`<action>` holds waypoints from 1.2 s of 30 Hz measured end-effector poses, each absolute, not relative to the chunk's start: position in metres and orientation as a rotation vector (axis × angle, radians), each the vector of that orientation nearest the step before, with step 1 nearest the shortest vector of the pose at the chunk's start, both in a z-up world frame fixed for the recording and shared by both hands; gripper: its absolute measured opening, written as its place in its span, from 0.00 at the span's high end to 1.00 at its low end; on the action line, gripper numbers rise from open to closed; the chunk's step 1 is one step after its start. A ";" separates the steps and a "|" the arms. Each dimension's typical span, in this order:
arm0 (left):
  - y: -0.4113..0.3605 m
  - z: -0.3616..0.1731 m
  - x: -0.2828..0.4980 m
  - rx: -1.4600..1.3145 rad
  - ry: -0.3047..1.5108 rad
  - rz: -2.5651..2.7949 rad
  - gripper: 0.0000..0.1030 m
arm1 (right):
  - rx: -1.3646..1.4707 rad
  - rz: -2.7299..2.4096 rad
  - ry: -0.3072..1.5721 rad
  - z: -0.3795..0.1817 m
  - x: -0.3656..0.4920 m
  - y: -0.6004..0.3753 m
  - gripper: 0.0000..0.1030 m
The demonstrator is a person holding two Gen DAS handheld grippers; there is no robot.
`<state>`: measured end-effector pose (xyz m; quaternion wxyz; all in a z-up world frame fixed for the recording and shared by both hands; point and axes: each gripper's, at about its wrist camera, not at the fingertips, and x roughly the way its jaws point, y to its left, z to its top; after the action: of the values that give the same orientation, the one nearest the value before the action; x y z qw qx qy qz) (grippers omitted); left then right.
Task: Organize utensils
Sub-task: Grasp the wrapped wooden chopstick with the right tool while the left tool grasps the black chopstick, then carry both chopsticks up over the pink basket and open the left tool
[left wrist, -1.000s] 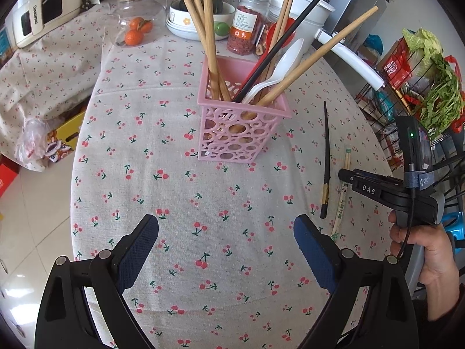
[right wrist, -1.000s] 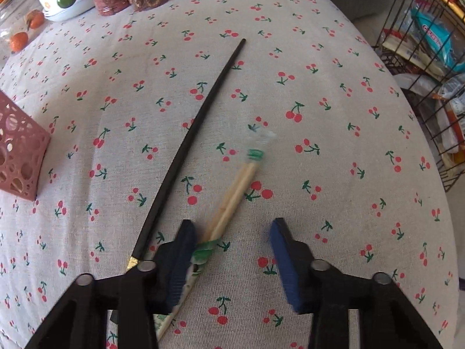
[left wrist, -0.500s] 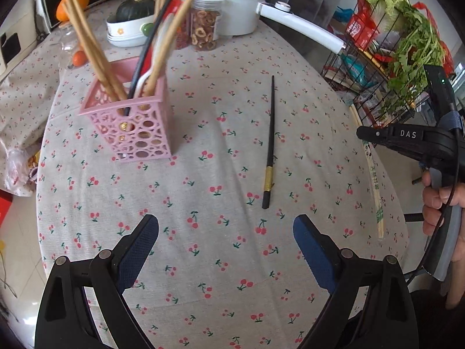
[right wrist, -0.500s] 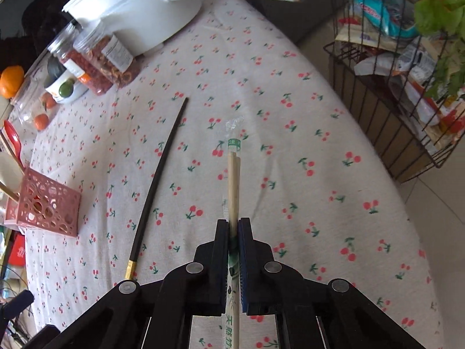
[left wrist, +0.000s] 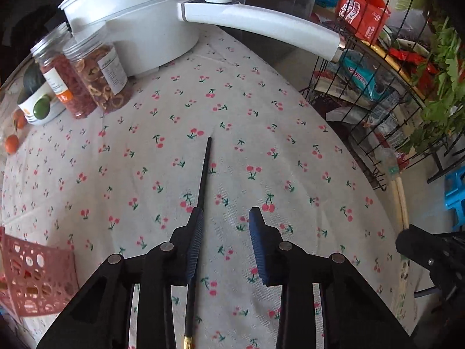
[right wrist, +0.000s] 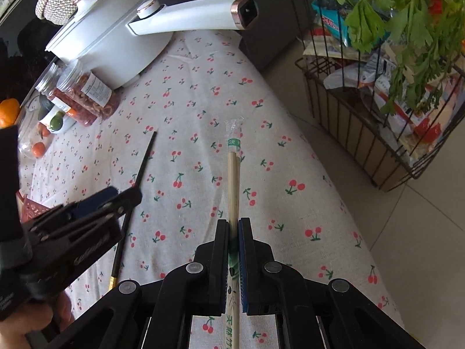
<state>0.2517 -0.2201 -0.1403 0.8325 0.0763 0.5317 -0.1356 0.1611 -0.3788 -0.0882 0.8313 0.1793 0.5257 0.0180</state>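
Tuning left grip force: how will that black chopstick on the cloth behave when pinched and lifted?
The black chopstick looks thin, straight and smooth, so probably stiff and light, but apt to slip or pivot. It lies by one pad of the closing left gripper, off centre, so it may get nudged sideways first. The tablecloth should damp rolling.

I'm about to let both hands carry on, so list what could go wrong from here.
1. The left gripper is closing with the black chopstick hard against one of its fingers, off centre; it may roll or slip out.
2. The right gripper clamps the wrapped bamboo chopsticks far from their tip; the long end could swing or snag at the pink holder.
3. The grippers work close together and could collide.
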 end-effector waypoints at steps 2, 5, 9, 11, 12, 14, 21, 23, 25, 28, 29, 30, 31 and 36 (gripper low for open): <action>-0.227 -0.151 0.266 0.214 1.145 -0.262 0.69 | 0.399 0.048 1.127 -0.092 0.164 -0.380 0.96; -0.226 -0.163 0.278 0.220 1.184 -0.224 0.69 | 0.414 0.067 1.139 -0.096 0.166 -0.380 0.96; -0.218 -0.163 0.285 0.166 1.229 -0.218 0.75 | 0.423 0.064 1.135 -0.096 0.166 -0.383 0.96; -0.217 -0.161 0.282 0.193 1.238 -0.212 0.93 | 0.435 0.058 1.136 -0.097 0.165 -0.385 0.96; -0.216 -0.160 0.278 0.216 1.242 -0.207 0.94 | 0.441 0.056 1.135 -0.096 0.164 -0.386 0.96; -0.215 -0.157 0.266 0.256 1.226 -0.191 0.95 | 0.452 0.057 1.130 -0.094 0.162 -0.386 0.96; -0.188 -0.119 0.217 0.212 1.160 -0.233 0.95 | 0.472 0.082 1.086 -0.073 0.148 -0.378 0.96; -0.179 -0.102 0.201 0.189 1.129 -0.252 0.95 | 0.470 0.093 1.067 -0.064 0.142 -0.373 0.96; -0.171 -0.087 0.183 0.173 1.096 -0.273 0.95 | 0.474 0.102 1.045 -0.054 0.136 -0.368 0.96; -0.163 -0.067 0.156 0.163 1.046 -0.304 0.95 | 0.499 0.121 1.008 -0.039 0.125 -0.360 0.96; -0.161 -0.061 0.146 0.160 1.029 -0.315 0.95 | 0.503 0.126 0.994 -0.034 0.122 -0.356 0.96; -0.158 -0.054 0.138 0.156 1.012 -0.325 0.95 | 0.502 0.130 0.980 -0.029 0.118 -0.353 0.95; -0.155 -0.047 0.128 0.152 0.995 -0.335 0.95 | 0.498 0.134 0.968 -0.024 0.115 -0.348 0.95; -0.136 -0.017 0.091 0.129 0.912 -0.376 0.95 | 0.463 0.147 0.925 -0.006 0.101 -0.328 0.95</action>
<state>0.0905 -0.1363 -0.0171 0.8789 0.0617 0.4372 -0.1803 0.1009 -0.3277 -0.0059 0.8666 0.2210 0.4418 0.0702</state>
